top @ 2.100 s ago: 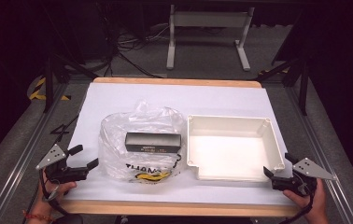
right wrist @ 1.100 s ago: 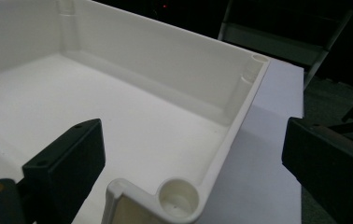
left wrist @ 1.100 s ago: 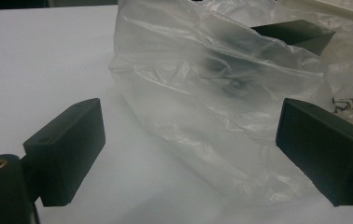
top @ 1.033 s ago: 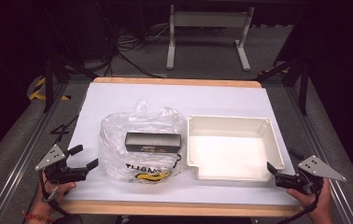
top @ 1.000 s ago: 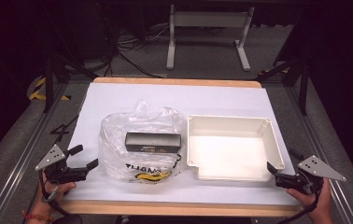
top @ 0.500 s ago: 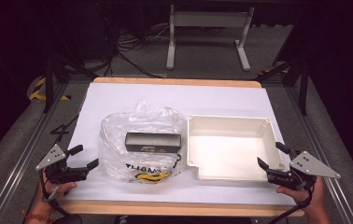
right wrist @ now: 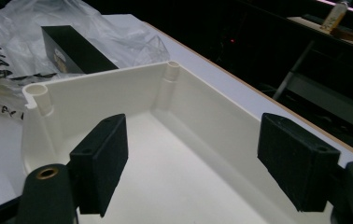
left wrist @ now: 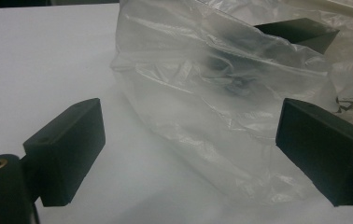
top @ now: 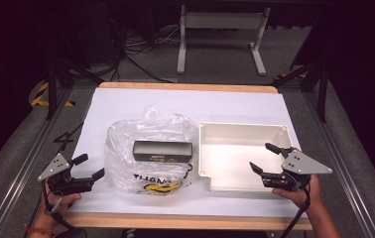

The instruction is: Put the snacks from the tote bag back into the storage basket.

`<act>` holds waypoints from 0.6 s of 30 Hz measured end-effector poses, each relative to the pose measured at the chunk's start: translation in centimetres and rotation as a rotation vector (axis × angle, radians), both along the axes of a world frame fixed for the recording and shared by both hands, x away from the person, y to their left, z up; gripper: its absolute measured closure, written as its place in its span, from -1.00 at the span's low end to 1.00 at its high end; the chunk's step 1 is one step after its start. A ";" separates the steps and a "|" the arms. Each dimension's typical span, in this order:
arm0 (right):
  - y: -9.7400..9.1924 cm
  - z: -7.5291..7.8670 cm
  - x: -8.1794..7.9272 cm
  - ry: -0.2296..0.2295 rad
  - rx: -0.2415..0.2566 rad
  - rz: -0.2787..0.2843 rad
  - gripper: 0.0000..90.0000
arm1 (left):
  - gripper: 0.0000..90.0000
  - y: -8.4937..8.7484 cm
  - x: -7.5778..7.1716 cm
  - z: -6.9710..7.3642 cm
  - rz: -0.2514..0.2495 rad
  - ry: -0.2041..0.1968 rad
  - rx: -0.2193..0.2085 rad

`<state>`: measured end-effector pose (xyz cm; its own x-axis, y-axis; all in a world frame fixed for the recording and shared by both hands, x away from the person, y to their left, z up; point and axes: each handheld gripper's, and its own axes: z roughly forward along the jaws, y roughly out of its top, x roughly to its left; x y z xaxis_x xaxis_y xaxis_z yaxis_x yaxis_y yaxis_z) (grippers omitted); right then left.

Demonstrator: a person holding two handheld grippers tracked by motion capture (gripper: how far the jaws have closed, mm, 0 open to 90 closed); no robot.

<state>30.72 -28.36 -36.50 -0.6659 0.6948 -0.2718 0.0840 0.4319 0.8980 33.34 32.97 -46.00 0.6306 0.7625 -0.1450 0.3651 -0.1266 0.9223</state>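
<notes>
A crumpled clear plastic bag lies on the white table cover, with a black box resting in it. To its right stands an empty cream plastic tray. My right gripper hovers over the tray's front right part, its jaws open but just closing, with nothing between them. In the right gripper view the gripper looks along the tray's inner wall toward the black box. My left gripper rests open at the front left, just short of the bag.
The white cover has bare room behind the bag and tray. A wooden table edge runs along the front. Beyond the table stand a metal frame and floor cables, with dark rails on both sides.
My right gripper has moved left and slightly up from the table's front right edge to over the tray, and its jaws have narrowed. The left gripper, bag and tray have stayed put.
</notes>
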 end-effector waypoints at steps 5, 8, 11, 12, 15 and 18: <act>1.9 -0.6 1.9 0.031 0.002 0.073 -0.43 | -0.80 0.0 0.0 0.0 0.000 -0.001 -0.003; 2.7 -0.8 2.5 0.043 -0.005 0.080 -0.44 | -0.80 0.0 0.0 0.0 0.000 -0.001 -0.003; 3.8 -0.9 3.0 0.048 -0.008 0.104 -0.46 | -0.80 0.0 0.0 0.0 -0.001 0.000 -0.005; 4.1 -0.9 3.2 0.054 -0.012 0.111 -0.46 | -0.80 0.1 0.0 0.0 -0.002 0.002 -0.005; 5.0 -0.8 3.7 0.066 -0.008 0.134 -0.48 | -0.80 0.1 0.0 0.0 -0.002 0.001 -0.003; 5.6 -0.9 4.3 0.086 0.000 0.151 -0.49 | -0.80 0.0 0.0 0.0 -0.001 0.000 -0.004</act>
<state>35.07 -22.74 -37.39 -0.7836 0.5851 -0.2088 0.0951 0.4452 0.8904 33.36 33.01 -46.01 0.6312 0.7614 -0.1478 0.3650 -0.1235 0.9228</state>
